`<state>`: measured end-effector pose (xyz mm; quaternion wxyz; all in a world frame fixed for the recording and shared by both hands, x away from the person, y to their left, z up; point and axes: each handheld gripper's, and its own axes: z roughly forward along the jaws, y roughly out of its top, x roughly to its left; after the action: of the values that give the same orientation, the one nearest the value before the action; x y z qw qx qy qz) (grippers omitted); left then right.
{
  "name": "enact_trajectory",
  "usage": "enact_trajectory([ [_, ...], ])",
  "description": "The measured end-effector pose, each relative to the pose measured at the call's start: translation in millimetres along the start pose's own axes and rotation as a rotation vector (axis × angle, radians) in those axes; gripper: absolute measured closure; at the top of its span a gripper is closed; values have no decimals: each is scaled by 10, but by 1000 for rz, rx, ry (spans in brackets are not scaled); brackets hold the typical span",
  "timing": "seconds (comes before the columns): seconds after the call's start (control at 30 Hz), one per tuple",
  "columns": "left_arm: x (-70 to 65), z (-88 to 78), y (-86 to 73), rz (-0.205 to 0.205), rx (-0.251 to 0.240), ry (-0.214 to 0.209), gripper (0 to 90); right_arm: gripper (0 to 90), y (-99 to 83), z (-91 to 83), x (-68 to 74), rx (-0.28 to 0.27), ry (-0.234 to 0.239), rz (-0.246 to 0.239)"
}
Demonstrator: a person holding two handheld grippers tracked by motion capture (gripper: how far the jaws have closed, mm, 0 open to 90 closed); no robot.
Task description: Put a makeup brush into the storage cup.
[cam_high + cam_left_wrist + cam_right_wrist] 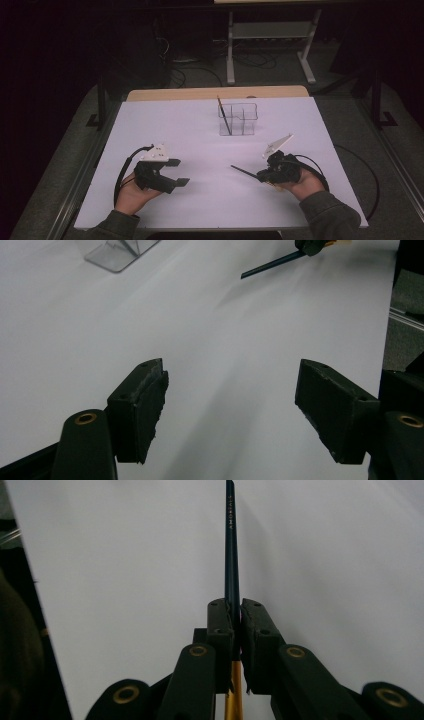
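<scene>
Near the desk's (150,210) front edge, the left gripper (176,171) hovers with jaws wide apart, while the right gripper (263,175) clamps a dark pencil (231,545); a clear organizer (238,119) toward the back edge holds another pencil (223,116).

Table (165,125): smooth matt white top, pale wood edge at far side; clear glossy plastic organizer (237,119) on it. Right gripper (235,612): matt black plastic jaws, roughened pads, brass-coloured rivets; pinched pencil (231,555) dark glossy lacquer, yellow farther back. Left gripper (230,410): same matt black, pad faces (150,415) coarse.
</scene>
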<state>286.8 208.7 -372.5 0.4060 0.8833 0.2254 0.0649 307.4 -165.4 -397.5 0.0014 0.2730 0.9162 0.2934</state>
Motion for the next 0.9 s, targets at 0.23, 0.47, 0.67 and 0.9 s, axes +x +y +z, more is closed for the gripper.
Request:
enact_trajectory([
  [0.23,-78,2,158,48,12,-23,304,828,184,-55,117,8,43,-103],
  [0.47,-165,102,341,115,30,-73,333,828,410,-25,257,19,123,-201],
  [0.67,-238,185,427,148,52,-109,367,828,517,5,345,34,162,-244],
  [0.9,-317,286,498,182,104,-169,457,827,652,45,463,47,196,-318],
])
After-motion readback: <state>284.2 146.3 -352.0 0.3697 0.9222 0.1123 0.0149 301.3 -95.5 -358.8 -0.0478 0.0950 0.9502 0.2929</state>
